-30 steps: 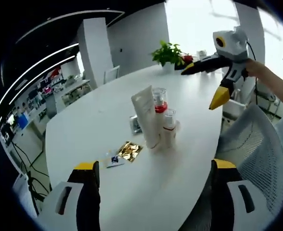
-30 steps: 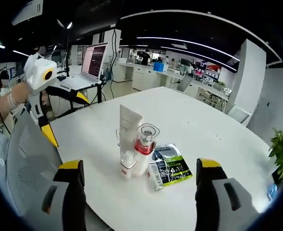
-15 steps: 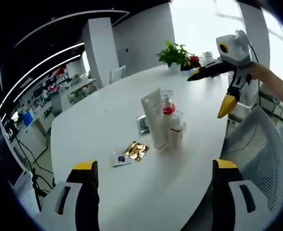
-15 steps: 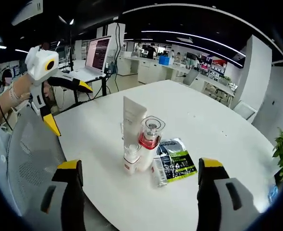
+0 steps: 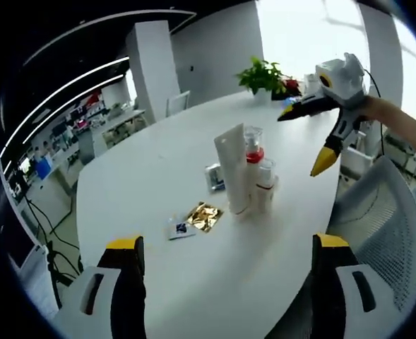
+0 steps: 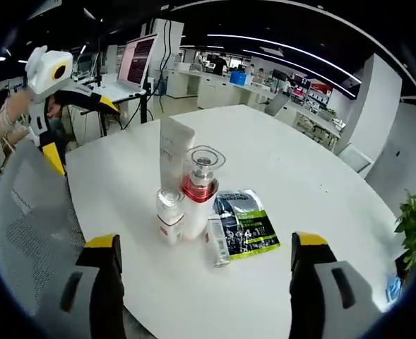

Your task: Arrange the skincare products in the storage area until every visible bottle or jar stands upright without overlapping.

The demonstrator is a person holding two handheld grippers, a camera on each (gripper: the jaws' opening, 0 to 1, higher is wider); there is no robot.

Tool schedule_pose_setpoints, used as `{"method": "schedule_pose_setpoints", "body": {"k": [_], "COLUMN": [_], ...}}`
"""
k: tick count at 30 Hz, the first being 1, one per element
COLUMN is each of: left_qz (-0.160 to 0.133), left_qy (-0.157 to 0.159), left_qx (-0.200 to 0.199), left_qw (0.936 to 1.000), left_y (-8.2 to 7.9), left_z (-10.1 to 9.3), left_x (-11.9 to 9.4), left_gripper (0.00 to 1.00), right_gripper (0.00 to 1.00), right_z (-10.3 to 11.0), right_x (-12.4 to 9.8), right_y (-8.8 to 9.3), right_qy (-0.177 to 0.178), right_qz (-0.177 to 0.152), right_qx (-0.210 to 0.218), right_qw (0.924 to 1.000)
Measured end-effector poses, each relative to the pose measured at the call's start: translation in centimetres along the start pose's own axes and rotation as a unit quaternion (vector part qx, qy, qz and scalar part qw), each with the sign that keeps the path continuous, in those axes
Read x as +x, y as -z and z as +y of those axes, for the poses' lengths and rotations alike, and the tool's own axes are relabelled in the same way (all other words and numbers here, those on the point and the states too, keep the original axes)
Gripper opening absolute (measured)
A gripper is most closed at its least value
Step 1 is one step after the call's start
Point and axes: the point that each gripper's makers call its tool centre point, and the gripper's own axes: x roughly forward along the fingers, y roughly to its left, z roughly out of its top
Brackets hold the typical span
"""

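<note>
Skincare products cluster mid-table in the left gripper view: a white tube, a red-collared pump bottle and a small bottle upright, touching, sachets lying beside the tube; the left gripper is wide open, empty. In the right gripper view, the right gripper gapes empty too, and beside the tube a small vial and green packet lie flat, so arranging seems barely begun.
</note>
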Motion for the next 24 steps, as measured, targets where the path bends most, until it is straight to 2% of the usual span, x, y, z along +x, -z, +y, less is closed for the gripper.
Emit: {"method": "schedule_pose_setpoints", "body": {"k": [4, 7, 8, 13, 16, 18, 20, 24], "left_qz": [-0.006, -0.009, -0.011, -0.004, -0.002, -0.002, 0.002, 0.008], "left_qy": [-0.009, -0.011, -0.011, -0.007, -0.007, -0.009, -0.014, -0.010], "left_qx": [0.005, 0.001, 0.001, -0.006, -0.010, -0.015, -0.016, -0.024], "left_qw": [0.9999, 0.9999, 0.9999, 0.9999, 0.9999, 0.9999, 0.9998, 0.9996], "left_y": [-0.2, -0.3, -0.3, 0.0, 0.1, 0.2, 0.4, 0.7], "left_z": [0.3, 0.4, 0.5, 0.5, 0.5, 0.6, 0.7, 0.4], "left_x": [0.1, 0.2, 0.3, 0.9, 1.0, 1.0, 1.1, 0.9], "left_gripper": [0.97, 0.97, 0.97, 0.97, 0.97, 0.97, 0.97, 0.97], "right_gripper": [0.88, 0.86, 0.82, 0.63, 0.53, 0.47, 0.43, 0.41], "right_z": [0.1, -0.3, -0.3, -0.8, -0.4, -0.1, 0.0, -0.3], "right_x": [1.3, 2.1, 2.4, 3.7, 4.8, 5.5, 6.0, 7.4], "right_y": [1.6, 2.8, 3.2, 3.6, 4.2, 4.2, 4.6, 5.7], "right_qy": [-0.025, -0.033, -0.040, -0.052, -0.077, -0.095, -0.103, -0.106], "right_qz": [0.017, 0.035, 0.044, 0.049, 0.062, 0.060, 0.069, 0.098], "right_qx": [0.024, 0.027, 0.029, 0.033, 0.031, 0.042, 0.052, 0.031], "right_qw": [0.9993, 0.9985, 0.9978, 0.9969, 0.9946, 0.9929, 0.9910, 0.9891]}}
